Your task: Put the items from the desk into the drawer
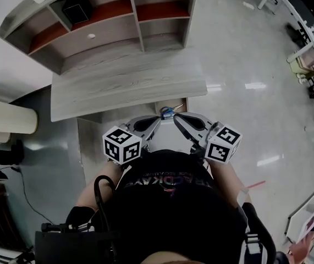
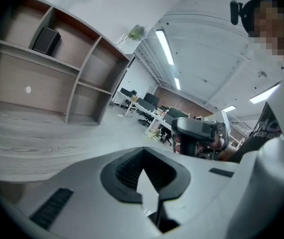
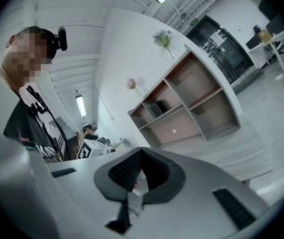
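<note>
Your black printed shirt (image 1: 167, 202) is closest, and just past it you hold both tools near the front edge of the grey wooden surface (image 1: 129, 81). Your left hand-held gripper (image 1: 155, 122) is clenched tight, holding nothing. Your right hand-held gripper (image 1: 177, 119) looks clenched too. Just past their tips, a small blue thing (image 1: 167, 113) lies in the open brown wooden drawer (image 1: 185, 103) under that front edge.

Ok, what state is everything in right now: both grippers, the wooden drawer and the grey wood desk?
Left gripper: shut, empty.
Right gripper: shut, empty.
Wooden drawer: pulled open, small blue item inside.
Grey wood desk: top bare.
</note>
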### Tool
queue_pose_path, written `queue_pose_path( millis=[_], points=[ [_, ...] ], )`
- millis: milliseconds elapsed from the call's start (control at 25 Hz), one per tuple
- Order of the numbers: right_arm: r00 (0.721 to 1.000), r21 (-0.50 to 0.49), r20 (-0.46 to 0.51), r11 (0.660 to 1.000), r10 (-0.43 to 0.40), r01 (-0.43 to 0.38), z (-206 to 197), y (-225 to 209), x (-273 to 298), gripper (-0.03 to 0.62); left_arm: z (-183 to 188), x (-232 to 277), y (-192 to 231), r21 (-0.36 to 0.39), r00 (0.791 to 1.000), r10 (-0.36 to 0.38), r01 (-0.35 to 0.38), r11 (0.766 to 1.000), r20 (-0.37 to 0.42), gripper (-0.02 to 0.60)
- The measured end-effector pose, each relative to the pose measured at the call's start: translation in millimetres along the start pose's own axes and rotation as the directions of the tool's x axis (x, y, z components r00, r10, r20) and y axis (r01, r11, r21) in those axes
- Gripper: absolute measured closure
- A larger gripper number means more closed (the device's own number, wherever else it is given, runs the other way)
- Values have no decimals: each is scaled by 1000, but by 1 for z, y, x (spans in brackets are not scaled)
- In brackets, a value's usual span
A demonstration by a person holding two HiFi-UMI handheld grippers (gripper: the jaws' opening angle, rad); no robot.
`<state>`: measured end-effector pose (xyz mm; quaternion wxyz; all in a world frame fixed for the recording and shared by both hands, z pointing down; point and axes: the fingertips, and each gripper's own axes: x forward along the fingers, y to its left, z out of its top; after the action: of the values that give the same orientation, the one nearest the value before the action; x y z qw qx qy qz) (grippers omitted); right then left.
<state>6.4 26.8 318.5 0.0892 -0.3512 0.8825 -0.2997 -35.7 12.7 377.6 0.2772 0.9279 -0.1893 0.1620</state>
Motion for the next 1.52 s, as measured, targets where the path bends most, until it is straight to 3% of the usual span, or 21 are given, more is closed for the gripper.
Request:
queue_pose_path(
  millis=[360,1520],
  points=[
    [998,18,-34,998,58,-58,-19,17,-1,582,-8,-4,-15,9,1000,-16,16,1000,7,571],
    [996,80,-66,995,64,-59,-39,10,-15,582,-27,5,-26,-21,1000,-6,6,1000,-5,571]
  ],
)
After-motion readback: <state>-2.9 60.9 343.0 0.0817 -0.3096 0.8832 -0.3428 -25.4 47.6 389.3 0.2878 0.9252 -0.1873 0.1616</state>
